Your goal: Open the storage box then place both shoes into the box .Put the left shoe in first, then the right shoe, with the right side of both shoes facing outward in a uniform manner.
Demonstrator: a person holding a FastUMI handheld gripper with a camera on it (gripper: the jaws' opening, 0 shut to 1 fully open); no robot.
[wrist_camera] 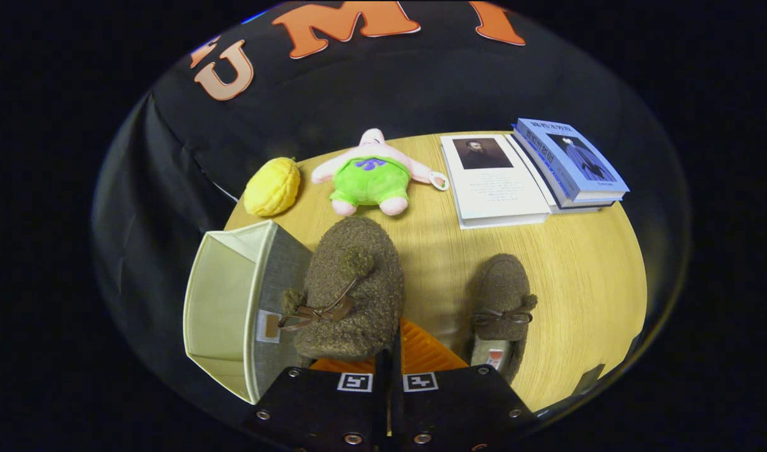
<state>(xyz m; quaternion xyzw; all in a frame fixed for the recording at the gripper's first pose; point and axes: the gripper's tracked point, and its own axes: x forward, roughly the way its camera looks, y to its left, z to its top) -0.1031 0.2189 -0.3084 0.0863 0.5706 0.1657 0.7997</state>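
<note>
Now tool (393, 364), fingers pinched on brown shoe (352, 289), raised beside open storage box (233, 307).

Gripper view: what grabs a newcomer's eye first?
The fuzzy brown shoe held up in the tool, whose fingers are closed on its heel end, right in front of the camera. Beside it stands the open storage box, its pale inside showing. The second brown shoe lies on the wooden table; beyond are a green-and-pink plush toy, a yellow toy and stacked books.
</note>
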